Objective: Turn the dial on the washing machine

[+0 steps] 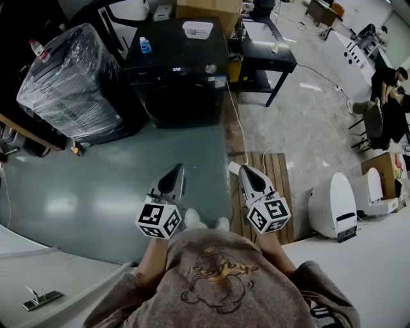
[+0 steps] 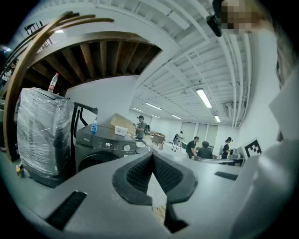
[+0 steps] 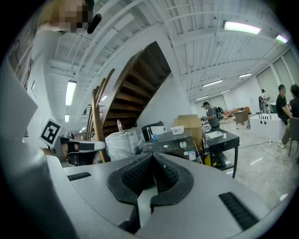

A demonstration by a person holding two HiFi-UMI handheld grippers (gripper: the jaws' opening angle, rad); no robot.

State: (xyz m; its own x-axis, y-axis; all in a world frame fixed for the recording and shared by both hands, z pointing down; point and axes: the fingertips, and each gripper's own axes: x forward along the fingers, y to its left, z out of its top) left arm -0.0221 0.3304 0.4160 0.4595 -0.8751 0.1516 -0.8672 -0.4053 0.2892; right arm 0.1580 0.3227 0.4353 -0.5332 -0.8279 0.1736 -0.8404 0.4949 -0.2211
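The black washing machine (image 1: 179,70) stands well ahead of me, with its round silver dial (image 1: 210,68) on the right of the control panel. Both grippers hang low in front of the person, far short of the machine. My left gripper (image 1: 174,174) is shut and holds nothing; its own view shows the machine (image 2: 100,149) and the dial (image 2: 126,148) far beyond its closed tips (image 2: 153,153). My right gripper (image 1: 242,172) is also shut and holds nothing. Beyond its tips (image 3: 153,153), the machine (image 3: 173,147) and the dial (image 3: 182,144) are small and distant.
A plastic-wrapped appliance (image 1: 70,83) stands left of the washer. A black table (image 1: 266,48) and a cardboard box (image 1: 208,9) are behind on the right. A white tub (image 1: 197,29) and a blue bottle (image 1: 145,45) sit on the washer. A wooden pallet (image 1: 269,173) lies right of my feet.
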